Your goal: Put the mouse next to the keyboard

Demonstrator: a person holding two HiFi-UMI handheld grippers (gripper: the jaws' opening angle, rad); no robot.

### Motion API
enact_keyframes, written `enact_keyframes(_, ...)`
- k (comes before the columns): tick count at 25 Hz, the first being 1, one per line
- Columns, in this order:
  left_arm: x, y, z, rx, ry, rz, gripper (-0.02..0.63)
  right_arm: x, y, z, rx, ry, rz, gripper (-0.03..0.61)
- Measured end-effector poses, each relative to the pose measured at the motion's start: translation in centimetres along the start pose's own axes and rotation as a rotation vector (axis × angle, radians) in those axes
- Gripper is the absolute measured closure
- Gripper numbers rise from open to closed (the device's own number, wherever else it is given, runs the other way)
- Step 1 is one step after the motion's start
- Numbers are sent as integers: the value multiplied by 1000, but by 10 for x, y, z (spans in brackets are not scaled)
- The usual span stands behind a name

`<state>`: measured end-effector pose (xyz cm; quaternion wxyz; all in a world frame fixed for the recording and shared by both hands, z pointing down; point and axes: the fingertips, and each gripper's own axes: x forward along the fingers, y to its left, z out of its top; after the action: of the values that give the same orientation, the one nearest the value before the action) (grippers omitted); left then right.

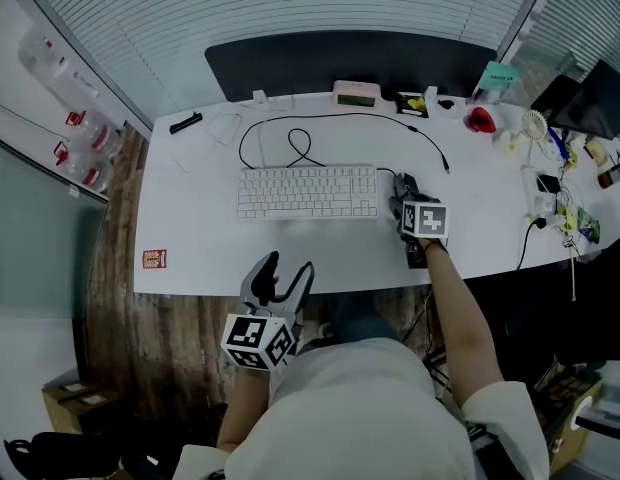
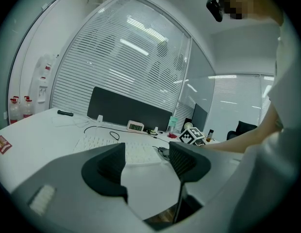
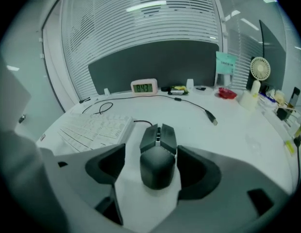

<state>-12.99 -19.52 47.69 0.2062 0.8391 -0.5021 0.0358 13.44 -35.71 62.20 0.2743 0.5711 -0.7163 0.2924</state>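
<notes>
My left gripper (image 2: 148, 161) is nearest, held over the near edge of the white table (image 1: 200, 228). Its jaws stand wide apart with nothing between them, only bare tabletop showing in the gap.

Farther in and to the right, my right gripper (image 3: 153, 168) is down at the table with its jaws spread as well. The black mouse (image 3: 158, 152) sits on the table between them. There is a clear gap at its left side, and the right jaw is just beside it; I cannot tell whether that one touches. Nothing is clamped.

The mouse's long axis runs near to far. Its rounded back end is toward me and its two buttons point away toward the far edge, with the cable leaving that far end. It lies just right of the white keyboard (image 1: 307, 191), close to the keyboard's right end, with the keyboard's long axis running left to right across it.

Beyond the keyboard a black cable (image 1: 290, 148) loops on the table. At the far edge stand a small pink clock (image 1: 355, 93), a black marker (image 1: 185, 122) far left and a little white fan (image 1: 533, 123) far right.
</notes>
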Motion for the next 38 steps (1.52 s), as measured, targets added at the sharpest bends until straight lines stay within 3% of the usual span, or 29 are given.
enact_keyframes(11, -24, -21, -6, 9, -23, -11, 334, -94, 47, -2, 31, -212, 130, 320)
enact_keyframes(22, -56, -31, -13, 15, -59, 60, 444, -192, 109, -14, -81, -383, 211, 518)
enact_keyframes(28, -68, -34, -20, 32, -57, 105, 535, -227, 132, -37, -131, -452, 244, 573)
enact_keyframes(33, -75, -31, -23, 22, -54, 135, 604, -242, 137, -45, -99, -492, 255, 576)
enact_keyframes(38, -75, -33, -22, 19, -55, 133, 604, -246, 142, -43, -103, -507, 290, 577)
